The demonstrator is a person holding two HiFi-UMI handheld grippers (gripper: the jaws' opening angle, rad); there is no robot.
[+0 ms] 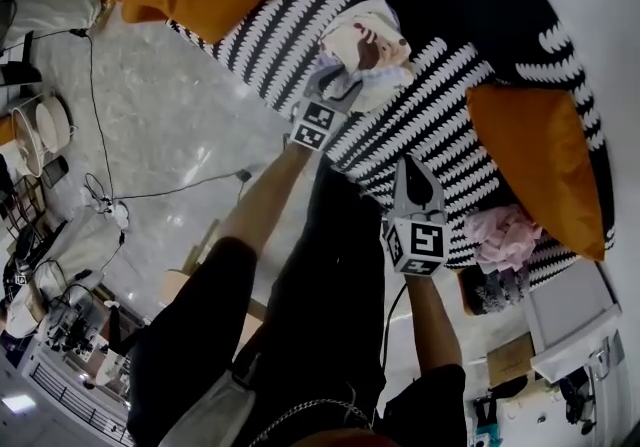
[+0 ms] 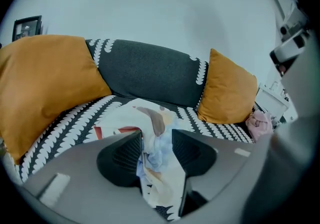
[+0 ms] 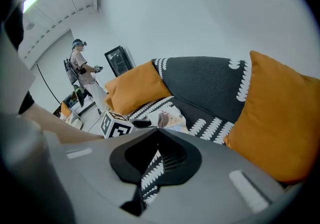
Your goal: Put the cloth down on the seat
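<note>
My left hand-held gripper [image 2: 156, 149] stands wide, with the cloth [image 1: 368, 45] lying on the striped seat [image 1: 440, 125], a fold loose between the jaws. My right hand-held gripper [image 3: 157, 131] is closed and empty. The cloth looks light and limp, so I'd pinch a bunched fold.

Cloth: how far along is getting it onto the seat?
Done: the cloth lies on the striped seat. In hand: the left tongs stand open around a bunched fold of it, apparently no longer gripping. Left: drawing those tongs clear. The right tongs are shut and empty, off to the side.
</note>
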